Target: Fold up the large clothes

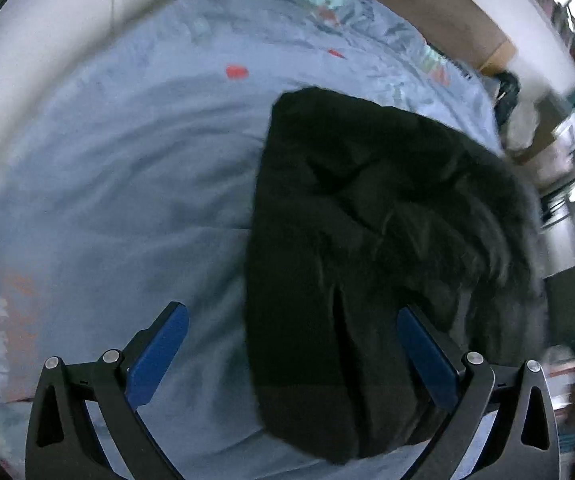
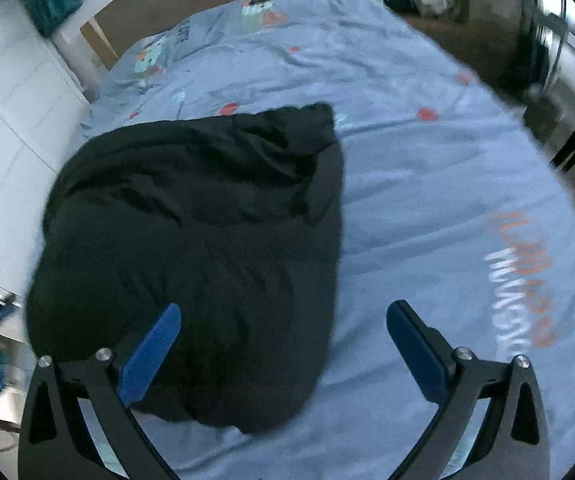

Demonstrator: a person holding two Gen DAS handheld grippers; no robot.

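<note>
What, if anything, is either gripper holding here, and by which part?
Nothing. The left gripper and right gripper are both open above the black garment, which lies loose on the blue bedsheet.

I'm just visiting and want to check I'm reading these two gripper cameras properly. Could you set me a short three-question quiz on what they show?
1. True or false: the left gripper is clamped on the black garment.
2. What does the black garment lie on?
A. a wooden floor
B. a light blue bedsheet
C. a chair
3. In the right wrist view, on which side of the right gripper does most of the garment lie?

Key
1. False: its blue fingers stand wide apart, holding nothing.
2. B, the light blue bedsheet.
3. The left side; the right finger is over bare sheet.
</note>
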